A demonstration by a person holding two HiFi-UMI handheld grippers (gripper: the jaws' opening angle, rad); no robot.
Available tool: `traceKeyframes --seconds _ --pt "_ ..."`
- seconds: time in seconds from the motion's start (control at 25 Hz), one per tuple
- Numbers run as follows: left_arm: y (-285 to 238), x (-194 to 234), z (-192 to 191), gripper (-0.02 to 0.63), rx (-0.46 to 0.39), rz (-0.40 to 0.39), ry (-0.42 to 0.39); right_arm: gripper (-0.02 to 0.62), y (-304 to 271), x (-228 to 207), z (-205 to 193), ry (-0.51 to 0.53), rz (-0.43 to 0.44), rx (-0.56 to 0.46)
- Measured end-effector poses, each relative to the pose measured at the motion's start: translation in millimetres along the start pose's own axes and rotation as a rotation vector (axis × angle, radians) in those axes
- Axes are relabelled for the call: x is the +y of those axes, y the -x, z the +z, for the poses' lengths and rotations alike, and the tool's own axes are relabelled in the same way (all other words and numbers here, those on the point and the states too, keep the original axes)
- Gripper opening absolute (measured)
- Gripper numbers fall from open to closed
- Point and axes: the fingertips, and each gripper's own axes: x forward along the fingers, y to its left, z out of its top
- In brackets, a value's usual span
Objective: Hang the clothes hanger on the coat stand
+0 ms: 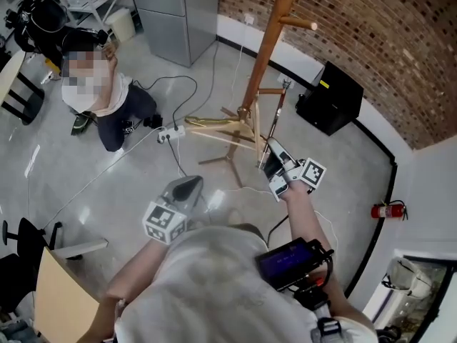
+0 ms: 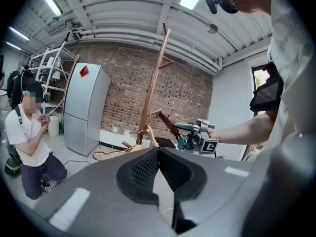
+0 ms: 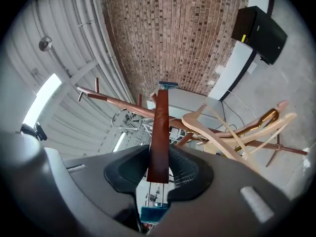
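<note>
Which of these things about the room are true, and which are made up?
1. The right tool grips a dark brown hanger. True.
2. The left tool holds a hanger too. False: its jaws are shut together on nothing.
3. The coat stand is shiny metal. False: it is wood.
4. A person crouches on the floor. True.
5. The fire extinguisher is blue. False: it is red.
</note>
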Motion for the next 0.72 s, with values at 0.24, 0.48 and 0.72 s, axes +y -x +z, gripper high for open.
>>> traceKeyframes --seconds 0.24,0.48,0.72 --pt "-25 -2 6 0.002 0.010 0.044 0.006 0.140 -26 -22 24 -0.055 -0.022 0.031" --pt "-39 5 16 0.002 0.010 0.105 0.020 0.138 -57 -39 33 -0.100 -0.058 0.088" --pt "-45 10 13 0.002 0.016 0.160 0.031 0.140 -66 -64 34 -0.138 -0.111 0.159"
